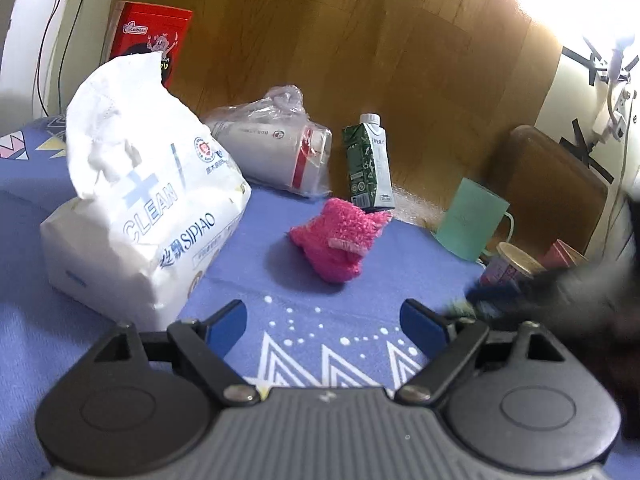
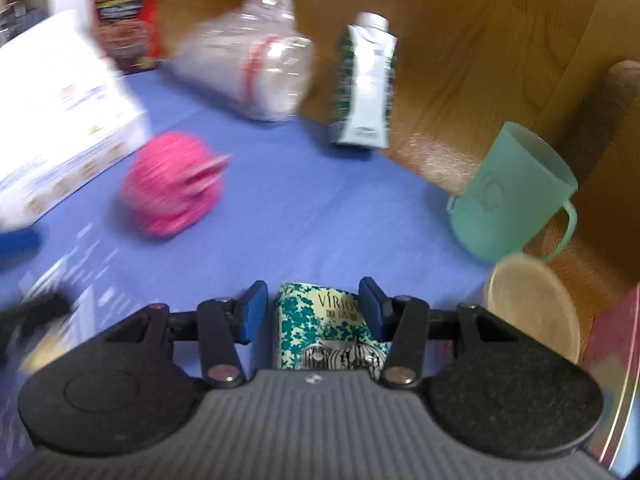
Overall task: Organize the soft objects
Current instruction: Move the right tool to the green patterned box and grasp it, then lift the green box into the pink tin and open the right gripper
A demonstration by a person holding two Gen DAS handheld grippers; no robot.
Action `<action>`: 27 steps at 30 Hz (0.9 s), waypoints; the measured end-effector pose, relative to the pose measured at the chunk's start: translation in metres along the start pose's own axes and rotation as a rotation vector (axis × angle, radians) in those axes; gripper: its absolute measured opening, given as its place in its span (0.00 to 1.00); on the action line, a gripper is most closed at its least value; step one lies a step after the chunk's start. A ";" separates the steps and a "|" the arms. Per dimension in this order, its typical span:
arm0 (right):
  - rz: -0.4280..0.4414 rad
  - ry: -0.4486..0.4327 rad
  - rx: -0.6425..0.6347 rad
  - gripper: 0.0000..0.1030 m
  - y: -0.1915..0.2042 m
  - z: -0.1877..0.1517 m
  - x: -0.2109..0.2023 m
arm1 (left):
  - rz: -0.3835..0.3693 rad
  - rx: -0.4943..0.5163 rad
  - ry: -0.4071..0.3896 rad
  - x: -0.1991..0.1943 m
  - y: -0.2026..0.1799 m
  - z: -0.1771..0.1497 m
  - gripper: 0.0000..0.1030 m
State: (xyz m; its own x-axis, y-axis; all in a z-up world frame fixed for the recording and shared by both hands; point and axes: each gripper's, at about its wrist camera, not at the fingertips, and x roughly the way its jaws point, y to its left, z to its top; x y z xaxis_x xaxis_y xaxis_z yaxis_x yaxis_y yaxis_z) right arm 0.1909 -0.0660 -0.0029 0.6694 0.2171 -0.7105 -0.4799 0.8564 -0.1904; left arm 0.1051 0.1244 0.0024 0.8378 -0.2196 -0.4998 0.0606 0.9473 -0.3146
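right wrist view motion-blurred: pink cloth (image 2: 174, 184) left of the green carton (image 2: 366, 84) shows no texture | carton print unreadable | teal-patterned pack (image 2: 326, 332) near side hidden by the gripper body | dark smear (image 1: 580, 300) right of the carton (image 1: 368, 164) unidentifiable | red box (image 1: 150, 44) left of it partly hidden by the tissue pack (image 1: 140, 208)

Our left tongs (image 1: 323, 326) hang spread wide over the blue cloth (image 1: 320, 280), gripping nothing. Ahead of us the pink sock (image 1: 338, 238) lies bunched, apart from the tissue pack (image 1: 136, 208) on its left. Behind it stands a green carton (image 1: 368, 164), beside a bagged roll (image 1: 276, 148). A mint mug (image 1: 470, 226) sits at right.
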 end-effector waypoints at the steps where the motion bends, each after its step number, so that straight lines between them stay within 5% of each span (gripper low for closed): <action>1: 0.008 -0.021 -0.017 0.52 0.007 -0.012 -0.011 | -0.003 0.008 -0.001 0.000 -0.001 0.000 0.84; 13: 0.094 -0.225 0.019 0.60 0.053 -0.112 -0.116 | -0.098 0.147 0.054 -0.014 -0.030 -0.018 0.84; 16: 0.054 -0.328 0.052 0.79 0.049 -0.133 -0.136 | -0.166 0.095 0.090 -0.028 -0.031 -0.029 0.84; 23: 0.068 -0.295 0.113 0.79 0.039 -0.153 -0.127 | -0.310 0.117 0.168 -0.048 -0.064 -0.048 0.80; 27: 0.104 -0.282 0.138 0.79 0.035 -0.165 -0.125 | -0.321 0.165 0.242 -0.046 -0.087 -0.066 0.73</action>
State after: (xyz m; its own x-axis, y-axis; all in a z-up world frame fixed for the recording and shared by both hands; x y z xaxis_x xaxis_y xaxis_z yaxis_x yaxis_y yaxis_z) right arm -0.0032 -0.1402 -0.0322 0.7607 0.4111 -0.5023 -0.4853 0.8741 -0.0197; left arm 0.0254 0.0363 -0.0008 0.6121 -0.5385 -0.5792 0.3996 0.8426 -0.3610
